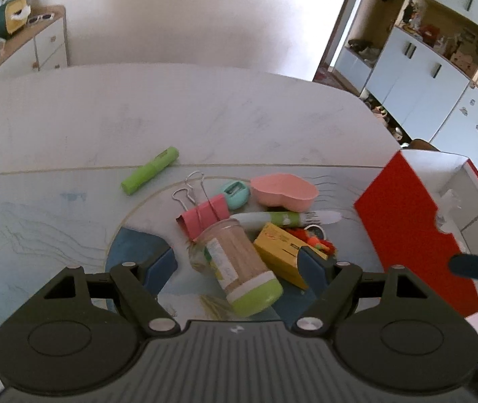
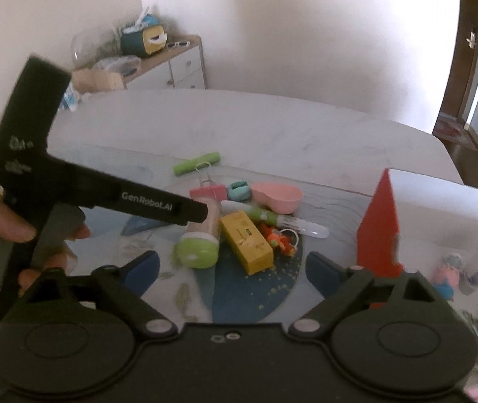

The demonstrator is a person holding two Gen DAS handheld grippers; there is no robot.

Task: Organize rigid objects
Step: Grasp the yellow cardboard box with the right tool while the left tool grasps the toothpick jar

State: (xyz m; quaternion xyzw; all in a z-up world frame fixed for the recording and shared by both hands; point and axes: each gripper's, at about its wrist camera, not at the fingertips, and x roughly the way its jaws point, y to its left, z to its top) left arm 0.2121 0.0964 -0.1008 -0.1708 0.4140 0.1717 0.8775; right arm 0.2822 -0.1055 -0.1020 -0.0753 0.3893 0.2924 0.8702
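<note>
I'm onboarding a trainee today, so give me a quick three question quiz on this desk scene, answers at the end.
1. True or false: the left tool is shut on the toothpick jar.
2. Which lies apart from the pile: A) yellow box, B) green highlighter, C) pink scoop?
3. What colour is the binder clip?

Key: 1 false, both tools open, the right tool too; 2 B; 3 pink.

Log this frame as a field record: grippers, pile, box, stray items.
left gripper: open, jaws either side of the toothpick jar
right gripper: open, holding nothing
pile: jar on its side, yellow box, pink clip, sharpener, pink scoop, pen
red box: open, right of pile
stray: green highlighter, apart from pile
</note>
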